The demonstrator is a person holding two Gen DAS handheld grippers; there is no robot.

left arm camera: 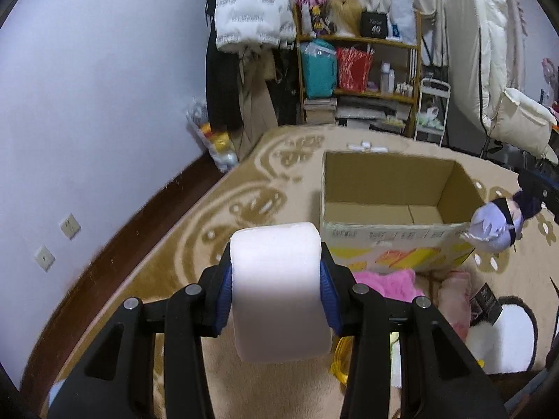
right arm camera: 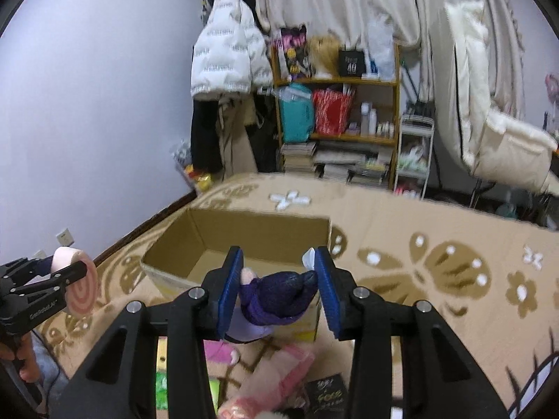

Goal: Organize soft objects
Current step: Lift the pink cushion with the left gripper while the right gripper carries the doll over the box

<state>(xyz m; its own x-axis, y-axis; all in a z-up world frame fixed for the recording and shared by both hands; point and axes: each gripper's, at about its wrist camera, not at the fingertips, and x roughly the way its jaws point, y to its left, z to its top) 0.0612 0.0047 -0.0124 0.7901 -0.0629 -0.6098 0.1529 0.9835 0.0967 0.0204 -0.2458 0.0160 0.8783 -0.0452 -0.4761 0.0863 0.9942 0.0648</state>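
Note:
My left gripper (left arm camera: 276,265) is shut on a soft white roll (left arm camera: 276,289), held up above the carpet; the right wrist view shows the roll's pink swirl end (right arm camera: 82,289) at the far left. An open cardboard box (left arm camera: 384,225) stands on the carpet ahead and to the right, with nothing showing inside. My right gripper (right arm camera: 279,258) is shut on a purple plush doll (right arm camera: 276,300) with a pale lilac body, over the box's near wall (right arm camera: 157,272). In the left wrist view the doll (left arm camera: 496,227) hangs at the box's right corner.
Pink plush pieces (left arm camera: 391,282) (right arm camera: 279,373), a yellow item (left arm camera: 340,359) and a black card (right arm camera: 326,398) lie on the patterned carpet in front of the box. A cluttered shelf (left arm camera: 360,70), a hung white jacket (left arm camera: 248,14) and a cream chair (left arm camera: 506,104) line the far side.

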